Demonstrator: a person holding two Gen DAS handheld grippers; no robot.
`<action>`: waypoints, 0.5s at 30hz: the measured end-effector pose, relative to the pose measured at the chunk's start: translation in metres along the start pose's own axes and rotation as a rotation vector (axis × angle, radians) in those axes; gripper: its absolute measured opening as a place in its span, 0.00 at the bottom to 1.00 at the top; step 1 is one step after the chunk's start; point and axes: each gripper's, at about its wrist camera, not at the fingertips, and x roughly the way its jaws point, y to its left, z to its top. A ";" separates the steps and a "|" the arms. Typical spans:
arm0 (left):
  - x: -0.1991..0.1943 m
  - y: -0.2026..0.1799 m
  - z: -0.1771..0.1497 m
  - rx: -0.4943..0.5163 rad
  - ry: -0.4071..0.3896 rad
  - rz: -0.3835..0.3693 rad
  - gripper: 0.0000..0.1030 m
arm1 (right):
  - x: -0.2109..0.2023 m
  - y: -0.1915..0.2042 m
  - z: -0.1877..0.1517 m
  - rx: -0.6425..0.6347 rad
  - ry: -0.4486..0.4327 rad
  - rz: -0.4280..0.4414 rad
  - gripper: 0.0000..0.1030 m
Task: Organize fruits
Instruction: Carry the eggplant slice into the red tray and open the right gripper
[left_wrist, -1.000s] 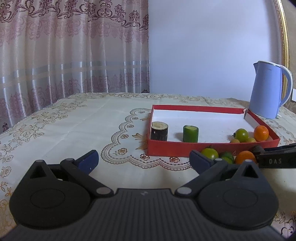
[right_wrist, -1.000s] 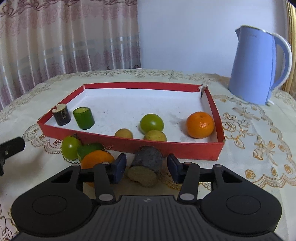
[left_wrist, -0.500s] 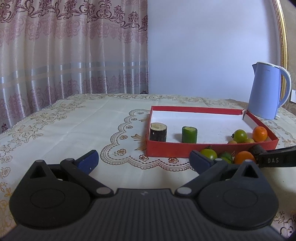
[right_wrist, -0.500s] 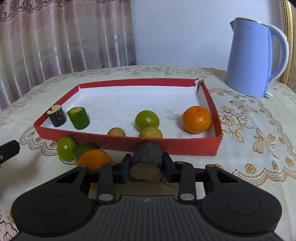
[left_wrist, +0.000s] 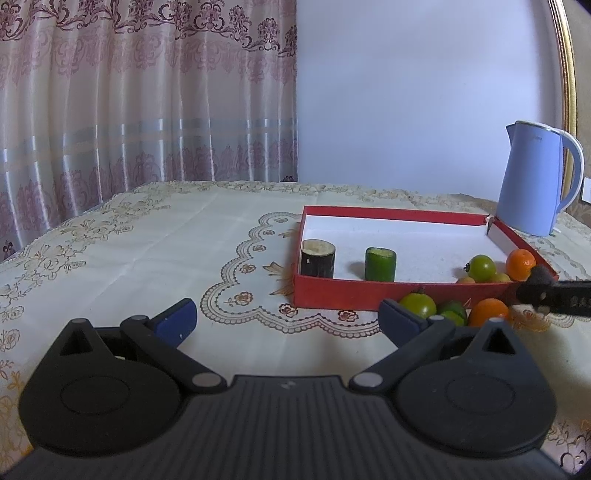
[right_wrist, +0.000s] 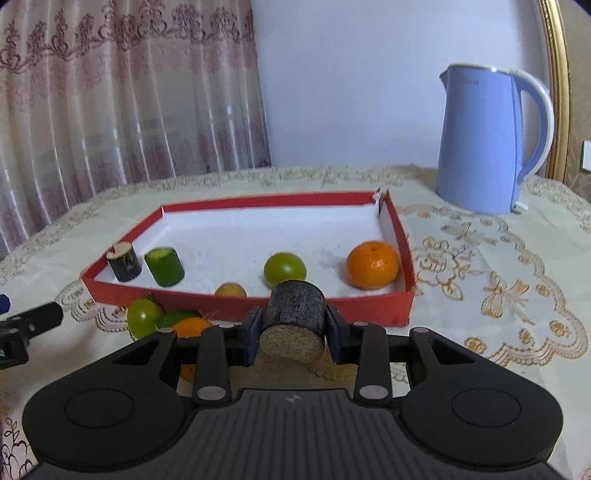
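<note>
My right gripper (right_wrist: 291, 326) is shut on a dark sugarcane piece (right_wrist: 293, 319) and holds it lifted just before the near wall of the red tray (right_wrist: 400, 229). In the tray lie a dark cane piece (right_wrist: 125, 261), a green cane piece (right_wrist: 164, 266), a green fruit (right_wrist: 284, 268), a small yellow fruit (right_wrist: 229, 290) and an orange (right_wrist: 373, 264). On the cloth before the tray lie a green tomato (right_wrist: 143, 320), a green piece (right_wrist: 177, 316) and an orange (right_wrist: 190, 326). My left gripper (left_wrist: 286, 319) is open and empty, left of those loose fruits (left_wrist: 417, 305).
A blue kettle (right_wrist: 487, 142) stands behind the tray at the right. The table has a lace-patterned cloth (left_wrist: 147, 236). A curtain (left_wrist: 140, 96) hangs behind at the left. The right gripper's finger (left_wrist: 554, 291) shows at the right edge of the left wrist view.
My right gripper closed on the dark cane piece and lifted it off the cloth toward the tray. My left gripper barely moved.
</note>
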 end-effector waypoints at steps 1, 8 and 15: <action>0.000 0.000 0.000 0.001 0.002 0.001 1.00 | -0.002 -0.001 0.000 0.000 -0.015 0.002 0.33; 0.003 -0.001 0.000 0.007 0.012 0.004 1.00 | -0.005 -0.003 0.004 -0.010 -0.065 0.015 0.33; 0.004 -0.001 -0.001 0.013 0.024 0.004 1.00 | -0.011 0.000 0.011 -0.050 -0.120 0.017 0.33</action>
